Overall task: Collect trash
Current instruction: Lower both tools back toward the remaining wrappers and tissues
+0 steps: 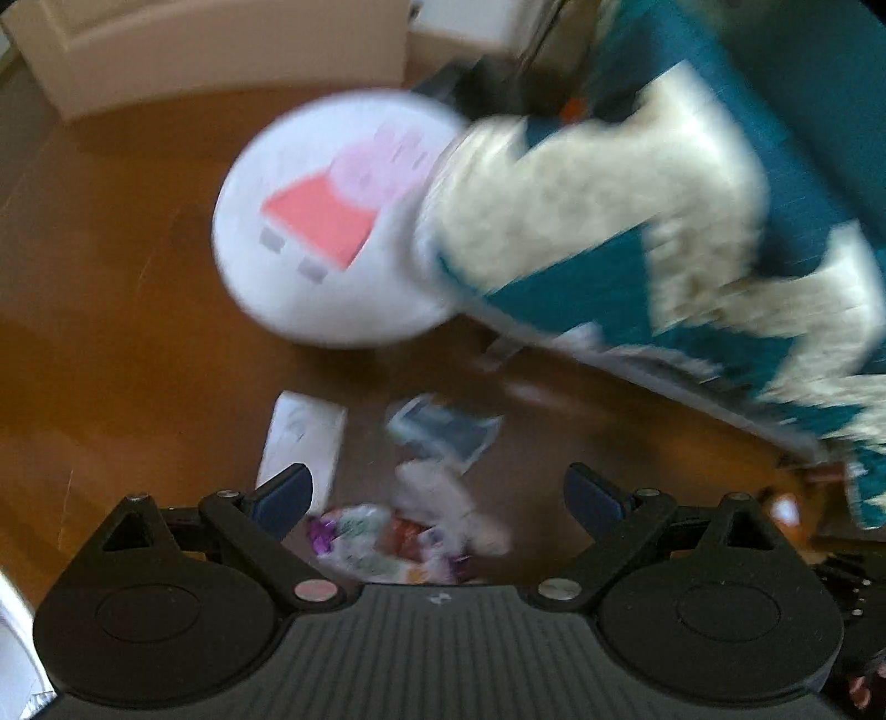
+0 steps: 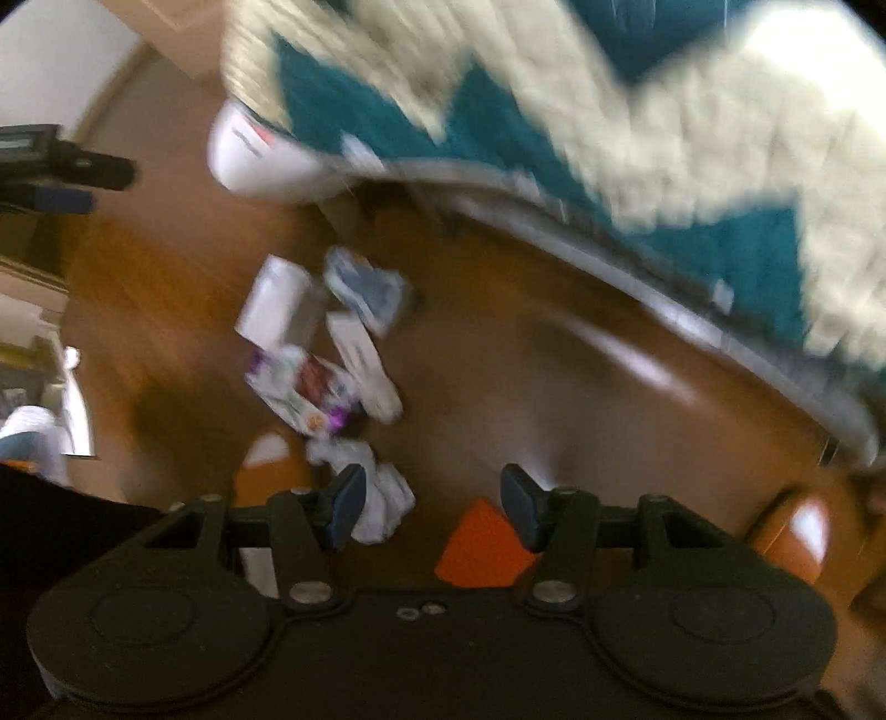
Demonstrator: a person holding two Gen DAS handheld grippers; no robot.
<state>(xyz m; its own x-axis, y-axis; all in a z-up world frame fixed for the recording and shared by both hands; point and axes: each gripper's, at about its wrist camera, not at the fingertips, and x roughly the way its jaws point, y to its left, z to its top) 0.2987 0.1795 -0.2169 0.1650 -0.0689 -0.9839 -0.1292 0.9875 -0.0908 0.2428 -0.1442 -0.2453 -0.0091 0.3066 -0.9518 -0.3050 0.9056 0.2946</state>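
Note:
Trash lies scattered on the brown wooden floor beside a bed. In the left wrist view I see a white paper box (image 1: pixel 302 443), a clear bluish wrapper (image 1: pixel 443 429), crumpled white tissue (image 1: pixel 448 498) and a colourful snack wrapper (image 1: pixel 382 545). My left gripper (image 1: pixel 437 490) hangs open above the tissue and wrapper, nothing between its fingers. The right wrist view shows the same pile: white box (image 2: pixel 274 302), bluish wrapper (image 2: pixel 368 288), colourful wrapper (image 2: pixel 304 396), white tissue (image 2: pixel 382 498) and an orange scrap (image 2: pixel 479 545). My right gripper (image 2: pixel 432 507) is open above the floor between tissue and scrap.
A white round bin lid with a pink cartoon pig (image 1: pixel 332 216) stands against the bed, which carries a teal and cream blanket (image 1: pixel 692 221). A cream cabinet (image 1: pixel 221 50) lines the far wall. My left gripper's black body (image 2: pixel 55 166) shows at the left edge.

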